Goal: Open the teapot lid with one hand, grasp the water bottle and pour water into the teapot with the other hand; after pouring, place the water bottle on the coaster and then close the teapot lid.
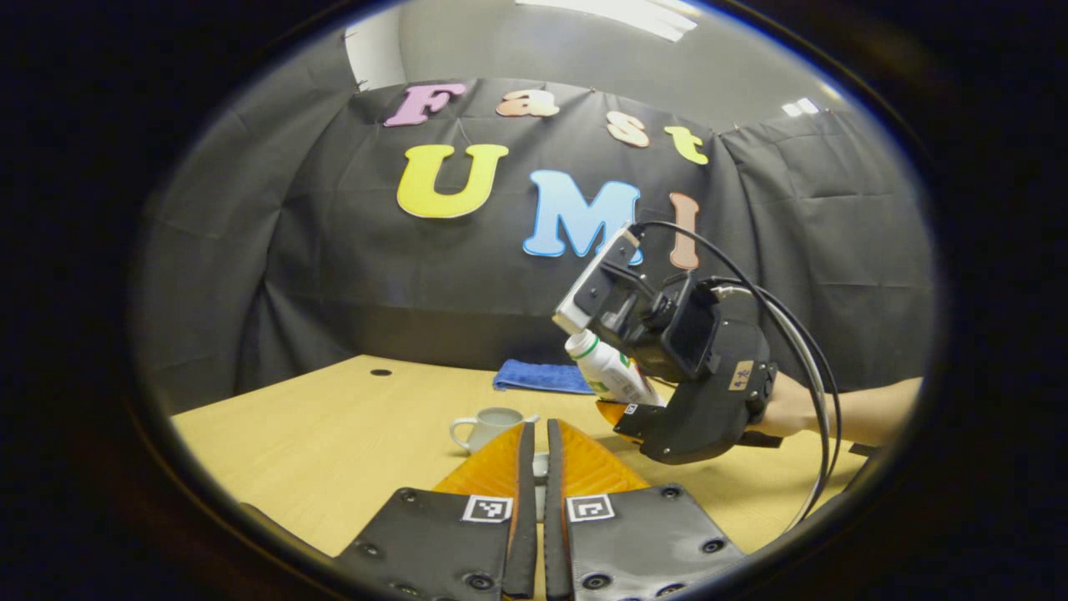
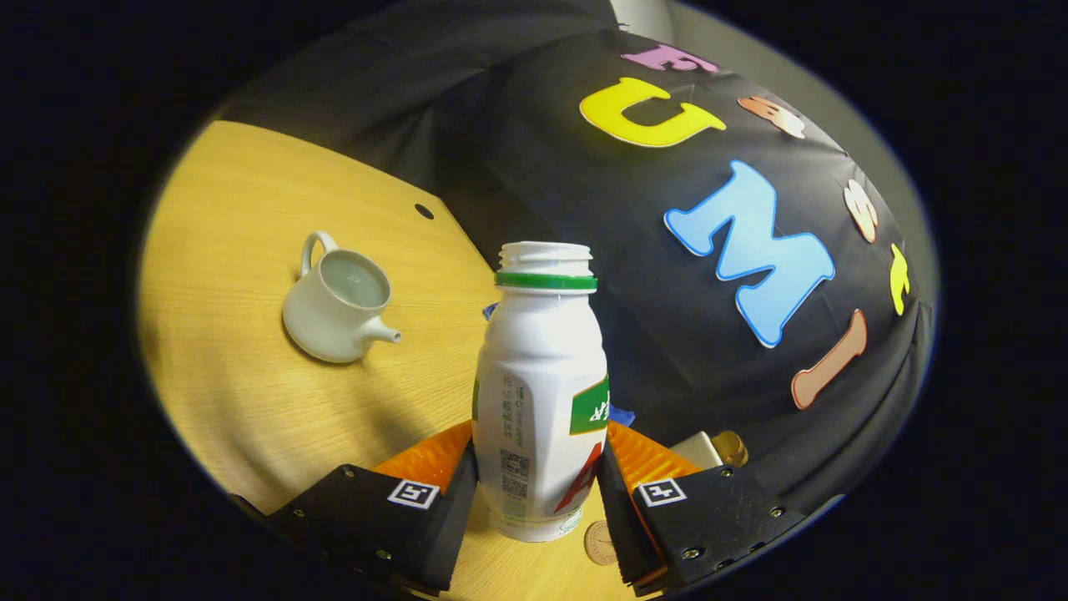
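Pale wood tabletop (image 2: 250, 217) inside a booth hung with black cloth. Teapot (image 2: 338, 309) standing lidless on it, handle away from the spout, pale inside plainly seen from above in the right gripper view; in the left gripper view seen low and side-on just past the left gripper (image 1: 538, 467). Left fingers (image 1: 501, 476) drawn almost together with a thin gap; something pale glimpsed in that gap, too hidden to name, so grip cannot be told. Bottle (image 2: 541, 392) uncapped, green ring below the mouth, clamped at its lower body between both fingers of the right gripper (image 2: 538, 501). In the left gripper view, bottle (image 1: 609, 367) lifted above the tabletop and tilted, mouth toward the teapot's side, right gripper (image 1: 667, 367) held by a hand (image 1: 793, 409) at right. Blue cloth (image 1: 542, 377) lying flat at the tabletop's far edge behind the bottle. Small round coaster (image 2: 597, 541) below the bottle's base in the right gripper view.
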